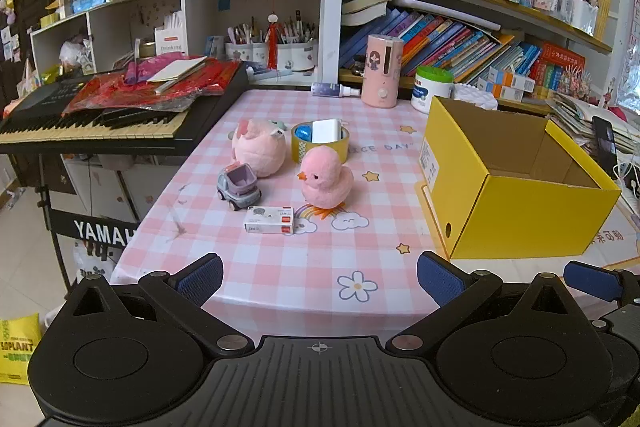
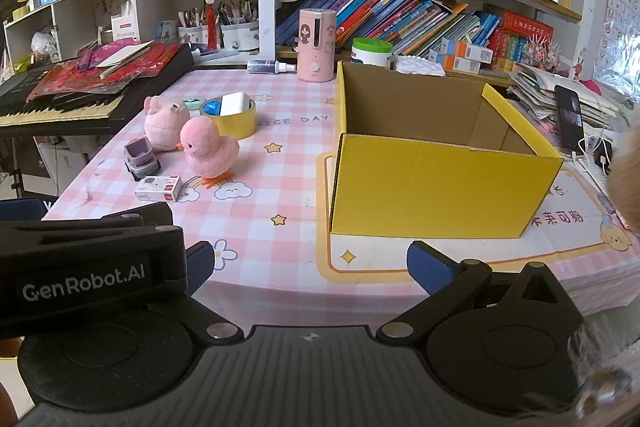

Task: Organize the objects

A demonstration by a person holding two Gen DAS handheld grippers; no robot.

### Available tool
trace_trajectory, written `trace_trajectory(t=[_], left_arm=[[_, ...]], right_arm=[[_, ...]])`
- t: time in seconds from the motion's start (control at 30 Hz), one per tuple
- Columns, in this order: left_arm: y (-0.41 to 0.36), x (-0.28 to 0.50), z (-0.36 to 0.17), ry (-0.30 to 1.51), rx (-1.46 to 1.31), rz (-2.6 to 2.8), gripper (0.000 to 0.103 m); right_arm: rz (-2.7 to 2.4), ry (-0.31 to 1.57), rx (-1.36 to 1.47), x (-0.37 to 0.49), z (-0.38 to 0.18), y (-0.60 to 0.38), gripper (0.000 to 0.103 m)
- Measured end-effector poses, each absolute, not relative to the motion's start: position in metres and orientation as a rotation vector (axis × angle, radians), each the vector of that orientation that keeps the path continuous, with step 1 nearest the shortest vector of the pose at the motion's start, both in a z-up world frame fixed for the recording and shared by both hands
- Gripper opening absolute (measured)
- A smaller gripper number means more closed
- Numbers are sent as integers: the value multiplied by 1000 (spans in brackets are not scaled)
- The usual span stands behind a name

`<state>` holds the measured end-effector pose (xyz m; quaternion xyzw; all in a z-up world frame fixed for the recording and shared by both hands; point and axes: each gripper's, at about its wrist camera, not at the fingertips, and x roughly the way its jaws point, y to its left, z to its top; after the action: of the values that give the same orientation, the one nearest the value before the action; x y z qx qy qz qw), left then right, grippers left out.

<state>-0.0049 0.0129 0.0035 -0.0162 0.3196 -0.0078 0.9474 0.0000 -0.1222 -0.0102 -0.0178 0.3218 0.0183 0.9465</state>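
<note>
On the pink checked tablecloth [image 1: 280, 267] stand a pink plush duck [image 1: 326, 177] [image 2: 208, 149], a pink plush pig [image 1: 259, 147] [image 2: 165, 123], a grey toy truck [image 1: 239, 183] [image 2: 141, 159], a small white box [image 1: 269, 220] [image 2: 158, 188] and a yellow tape roll [image 1: 320, 143] [image 2: 230, 121] holding a white and a blue item. An open, empty yellow cardboard box [image 1: 516, 203] [image 2: 432, 183] stands to the right. My left gripper [image 1: 320, 281] is open and empty at the table's near edge. My right gripper [image 2: 308, 267] is open and empty before the box.
A keyboard [image 1: 92, 127] piled with red bags juts over the table's left side. A pink canister [image 1: 383, 71], a spray bottle [image 1: 334, 90] and a white tub [image 1: 432, 89] stand at the back. Bookshelves rise behind. A phone [image 2: 570, 123] and papers lie at the right.
</note>
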Motion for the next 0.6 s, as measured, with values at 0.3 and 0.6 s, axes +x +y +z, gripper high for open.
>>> trace_trajectory(t=[0.3,0.6], left_arm=[[11,-6,6,644,-23,-25,103],[9,-6,7,645,-23,-33,103]], right_arm=[[37,654,-36,0,-10,-121,103],[31,647,-35,-4,-9,-121,103]])
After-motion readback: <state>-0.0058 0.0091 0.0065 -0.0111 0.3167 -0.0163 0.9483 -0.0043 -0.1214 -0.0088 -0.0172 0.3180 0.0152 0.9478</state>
